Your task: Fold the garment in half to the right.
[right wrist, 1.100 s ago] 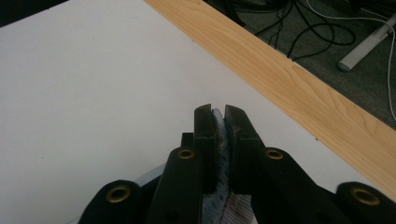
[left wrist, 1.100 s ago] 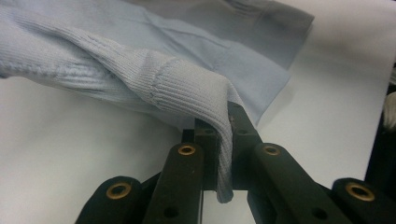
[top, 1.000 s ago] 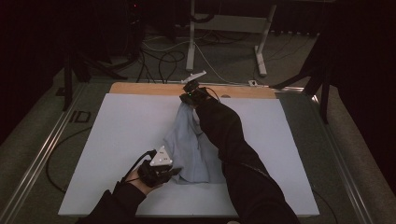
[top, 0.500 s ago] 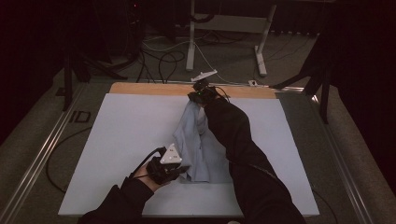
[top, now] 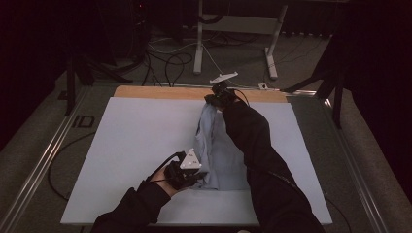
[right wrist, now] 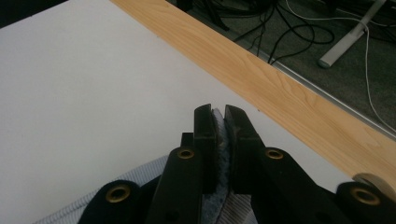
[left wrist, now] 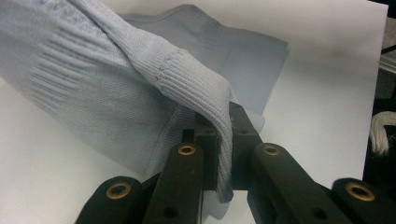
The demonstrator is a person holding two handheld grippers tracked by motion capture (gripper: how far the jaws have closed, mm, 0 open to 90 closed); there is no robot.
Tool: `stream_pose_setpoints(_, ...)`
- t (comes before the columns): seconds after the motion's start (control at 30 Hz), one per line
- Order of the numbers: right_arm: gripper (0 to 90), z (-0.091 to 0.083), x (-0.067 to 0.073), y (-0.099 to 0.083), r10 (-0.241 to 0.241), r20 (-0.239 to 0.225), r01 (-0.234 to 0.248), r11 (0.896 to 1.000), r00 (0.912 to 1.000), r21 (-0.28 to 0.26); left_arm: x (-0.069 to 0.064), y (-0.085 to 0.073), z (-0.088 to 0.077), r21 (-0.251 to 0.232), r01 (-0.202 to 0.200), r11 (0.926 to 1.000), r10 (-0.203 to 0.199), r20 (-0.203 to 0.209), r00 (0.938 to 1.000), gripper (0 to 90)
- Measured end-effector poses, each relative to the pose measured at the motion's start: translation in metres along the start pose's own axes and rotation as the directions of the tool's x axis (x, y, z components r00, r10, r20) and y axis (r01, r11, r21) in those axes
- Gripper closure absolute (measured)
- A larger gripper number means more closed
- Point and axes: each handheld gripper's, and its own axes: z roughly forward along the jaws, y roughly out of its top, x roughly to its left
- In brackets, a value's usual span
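Note:
A pale blue knitted garment lies stretched lengthwise on the white table sheet, from the near middle toward the far edge. My left gripper is shut on its near ribbed edge; in the left gripper view the knit drapes over the jaws and is pinched between them at my left gripper. My right gripper sits at the garment's far end, close to the wooden strip. In the right gripper view my right gripper is shut on a fold of the blue knit.
A wooden table edge runs along the far side, beyond the white sheet. Behind it are floor cables and white desk legs. Metal rails border the table on the left and right. The right sleeve lies across the garment.
My right gripper has carried the garment's far end farther toward the wooden strip, stretching the cloth longer. My left gripper has shifted slightly right and nearer while keeping its grip.

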Motion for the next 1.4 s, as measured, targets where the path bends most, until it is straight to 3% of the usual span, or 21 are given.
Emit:
stream_pose_setpoints(0.6,84.6,-0.006,-0.019,-0.015,0.015,-0.006,-0.015,1.0,0.9999,-0.004,-0.01,0.019,0.034,0.045,-0.048,0.9978,0.047,0.033,0.9984,87.0)
stream_pose_setpoints(0.77,84.5,-0.003,-0.026,-0.022,0.03,-0.015,-0.03,1.0,0.9994,0.003,-0.014,0.023,0.05,0.08,-0.075,0.994,0.072,0.036,0.9968,87.0)
stream_pose_setpoints(1.27,83.7,0.01,-0.039,-0.038,0.055,-0.058,-0.055,0.998,0.9968,0.013,-0.022,0.035,0.081,0.135,-0.098,0.986,0.094,0.035,0.995,86.8)
stream_pose_setpoints(1.4,83.3,0.015,-0.04,-0.04,0.056,-0.08,-0.055,0.998,0.9952,0.014,-0.022,0.036,0.087,0.139,-0.08,0.9871,0.075,0.037,0.9964,86.8)
